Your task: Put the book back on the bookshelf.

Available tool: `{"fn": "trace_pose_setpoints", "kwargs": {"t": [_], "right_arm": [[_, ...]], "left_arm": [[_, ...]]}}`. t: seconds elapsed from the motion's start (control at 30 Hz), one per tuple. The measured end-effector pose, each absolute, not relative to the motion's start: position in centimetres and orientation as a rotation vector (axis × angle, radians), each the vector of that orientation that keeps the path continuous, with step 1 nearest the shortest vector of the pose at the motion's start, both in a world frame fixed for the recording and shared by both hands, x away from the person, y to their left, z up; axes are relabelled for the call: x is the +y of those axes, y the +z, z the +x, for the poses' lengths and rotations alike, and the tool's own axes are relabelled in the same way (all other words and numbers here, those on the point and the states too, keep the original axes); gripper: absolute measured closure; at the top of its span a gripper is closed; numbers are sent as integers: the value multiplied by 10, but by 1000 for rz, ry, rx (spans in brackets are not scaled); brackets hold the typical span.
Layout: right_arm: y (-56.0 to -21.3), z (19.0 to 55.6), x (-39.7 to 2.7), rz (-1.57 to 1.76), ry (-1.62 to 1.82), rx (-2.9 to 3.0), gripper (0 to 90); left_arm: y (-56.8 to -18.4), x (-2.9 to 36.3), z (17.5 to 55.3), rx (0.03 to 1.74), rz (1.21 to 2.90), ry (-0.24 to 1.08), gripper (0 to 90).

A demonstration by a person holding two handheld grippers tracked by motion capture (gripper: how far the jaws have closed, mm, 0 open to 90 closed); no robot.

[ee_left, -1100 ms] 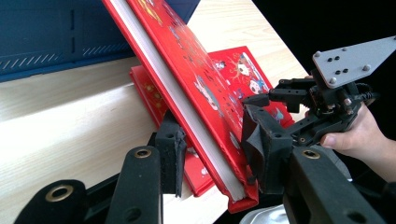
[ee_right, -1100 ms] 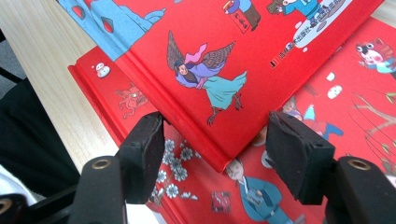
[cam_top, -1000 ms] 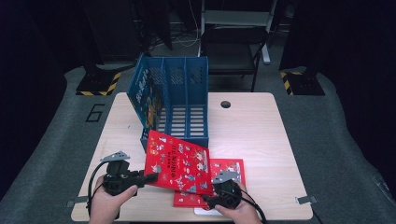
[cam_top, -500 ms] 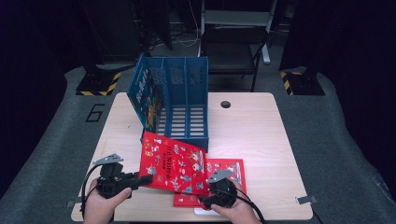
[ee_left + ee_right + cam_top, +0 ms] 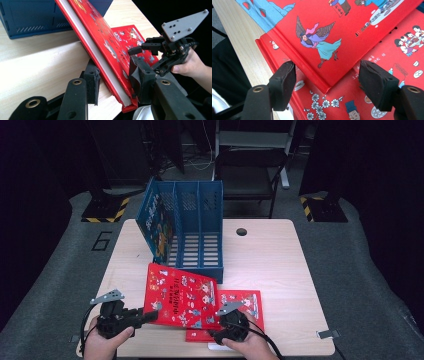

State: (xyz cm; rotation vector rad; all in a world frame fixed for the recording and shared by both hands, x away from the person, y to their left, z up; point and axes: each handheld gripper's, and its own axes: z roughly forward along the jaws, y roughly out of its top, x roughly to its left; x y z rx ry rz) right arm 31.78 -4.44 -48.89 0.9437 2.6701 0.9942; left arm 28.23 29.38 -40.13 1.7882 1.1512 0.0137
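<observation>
The wooden table (image 5: 280,270) carries a blue three-slot file rack (image 5: 192,227) at its far left, open side facing the person. A blue picture book (image 5: 156,222) already stands in the rack's leftmost slot. In front of the rack lies a large red picture book (image 5: 182,295), its left edge lifted and its right part resting across a second red book (image 5: 247,302) that lies flat near the table's front edge.

The left gripper (image 5: 145,316) has the large book's left edge between its jaws. In the left gripper view the book (image 5: 100,50) runs away from the gripper (image 5: 113,82) up toward the rack, tilted; the right pad lies against the cover, while a slight gap seems to remain at the left pad (image 5: 93,80) beside the page edge, so I cannot tell whether the clamp is firm.

The right gripper (image 5: 220,320) hovers above the book's near corner (image 5: 324,87), jaws wide and empty, having just opened.

The book's long axis points at the rack, straight ahead of the left gripper, which is the nearer one and would likely carry it there.
</observation>
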Motion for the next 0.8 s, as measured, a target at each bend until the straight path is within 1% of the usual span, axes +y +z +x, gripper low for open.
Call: {"fn": "trace_pose_setpoints", "kwargs": {"t": [0.37, 0.73, 0.8], "right_arm": [[-489, 317, -43, 939, 988, 2665, 295], [-492, 317, -47, 905, 1042, 2660, 297], [-492, 316, -47, 908, 1048, 2652, 299]], "left_arm": [[-403, 297, 275, 1083, 1807, 32, 633], [-397, 292, 274, 1067, 1818, 43, 639], [-395, 292, 275, 1077, 1825, 24, 639]]}}
